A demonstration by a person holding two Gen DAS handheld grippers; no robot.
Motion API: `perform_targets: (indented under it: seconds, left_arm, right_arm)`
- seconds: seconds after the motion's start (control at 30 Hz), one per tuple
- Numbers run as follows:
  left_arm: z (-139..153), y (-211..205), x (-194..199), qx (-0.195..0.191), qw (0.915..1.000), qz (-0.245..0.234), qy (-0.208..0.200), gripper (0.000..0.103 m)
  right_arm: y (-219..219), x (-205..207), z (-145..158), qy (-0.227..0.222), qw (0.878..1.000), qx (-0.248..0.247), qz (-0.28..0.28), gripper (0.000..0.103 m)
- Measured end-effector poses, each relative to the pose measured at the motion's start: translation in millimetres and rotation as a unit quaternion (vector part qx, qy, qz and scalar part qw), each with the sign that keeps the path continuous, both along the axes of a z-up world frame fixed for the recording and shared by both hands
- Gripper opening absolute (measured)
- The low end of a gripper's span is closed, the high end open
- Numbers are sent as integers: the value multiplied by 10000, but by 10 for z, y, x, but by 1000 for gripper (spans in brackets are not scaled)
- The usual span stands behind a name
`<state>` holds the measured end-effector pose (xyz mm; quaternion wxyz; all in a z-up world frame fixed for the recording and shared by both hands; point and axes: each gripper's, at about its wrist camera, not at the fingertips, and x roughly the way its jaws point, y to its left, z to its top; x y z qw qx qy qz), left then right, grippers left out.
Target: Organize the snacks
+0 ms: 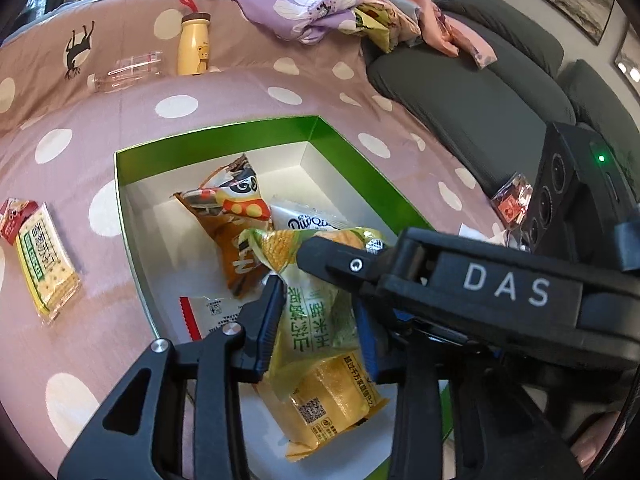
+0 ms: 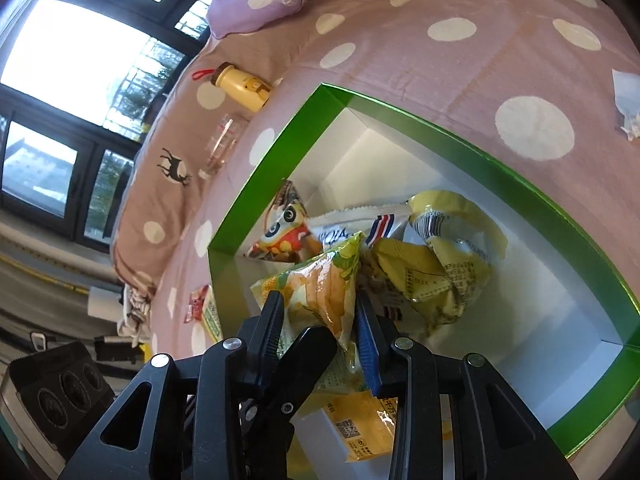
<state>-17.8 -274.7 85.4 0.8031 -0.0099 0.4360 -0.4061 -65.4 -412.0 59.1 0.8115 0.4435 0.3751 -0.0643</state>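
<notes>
A: Snack status: the yellow-green crinkled plastic corn snack packet (image 1: 320,320) sits between the fingers of the left gripper (image 1: 316,320), over the open green-rimmed white cardboard box (image 1: 256,128).

B: Finger state?

A: Both fingers of the left gripper press the packet's sides; it is grasped. The right gripper (image 2: 320,320) also has the same packet (image 2: 324,300) between its fingers, clenched on the upper end. One finger (image 1: 332,256) of the right unit crosses just ahead of the left pair.

B: Step in hand?

A: Judged: placement into the box, beside the orange panda-print foil bag (image 1: 232,216).

B: Next move?

A: Probably lower the packet, then release both grips. The yellow cracker pack (image 1: 44,264), left of the fingers, remains outside.
</notes>
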Motion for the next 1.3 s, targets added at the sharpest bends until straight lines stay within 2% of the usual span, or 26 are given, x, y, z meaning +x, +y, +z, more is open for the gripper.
perform_targets:
  seconds: [0.07, 0.13, 0.2, 0.27, 0.3, 0.43, 0.57, 0.7, 0.8, 1.0, 1.17, 1.23, 1.3]
  left_arm:
    - [44, 21, -34, -88, 9999, -27, -48, 45]
    - [116, 62, -78, -79, 9997, 54, -246, 50]
    - [223, 139, -142, -158, 9985, 85, -517, 67]
    - [301, 238, -187, -190, 9970, 152, -734, 76]
    - [340, 298, -207, -232, 9962, 171, -823, 79]
    - [462, 610, -264, -281, 9930, 425, -1068, 80]
    - [548, 949, -294, -292, 9896, 717, -1216, 89]
    - [600, 1371, -325, -199, 9826, 1212, -1391, 91]
    - [535, 1773, -342, -265, 9750, 1760, -1327, 96]
    - [321, 2446, -288, -154, 9549, 2789, -1003, 96]
    - [202, 2722, -214, 429, 9338, 3393, -1054, 96]
    - [145, 2787, -148, 602, 9270, 3594, -888, 96]
    - [107, 2863, -117, 543, 9268, 3641, -739, 96]
  right_arm:
    - [10, -22, 38, -100, 9999, -88, -41, 56]
    - [12, -71, 105, -320, 9993, -162, -141, 65]
    - [26, -120, 186, -462, 9979, -354, -283, 72]
    - [47, -148, 254, -558, 9960, -560, -407, 80]
    - [63, -163, 288, -623, 9949, -651, -457, 81]
    - [156, -155, 387, -805, 9927, -824, -346, 82]
    - [315, -108, 489, -903, 9892, -1135, -195, 87]
    - [547, -61, 584, -988, 9837, -1503, 21, 89]
    - [712, -21, 627, -1107, 9797, -1660, 207, 90]
    - [1001, 80, 644, -1048, 9722, -2032, 508, 90]
    - [1270, 201, 569, -934, 9664, -2223, 894, 90]
    - [1368, 250, 526, -852, 9647, -2242, 1087, 90]
    - [1486, 303, 484, -758, 9611, -2321, 1293, 90]
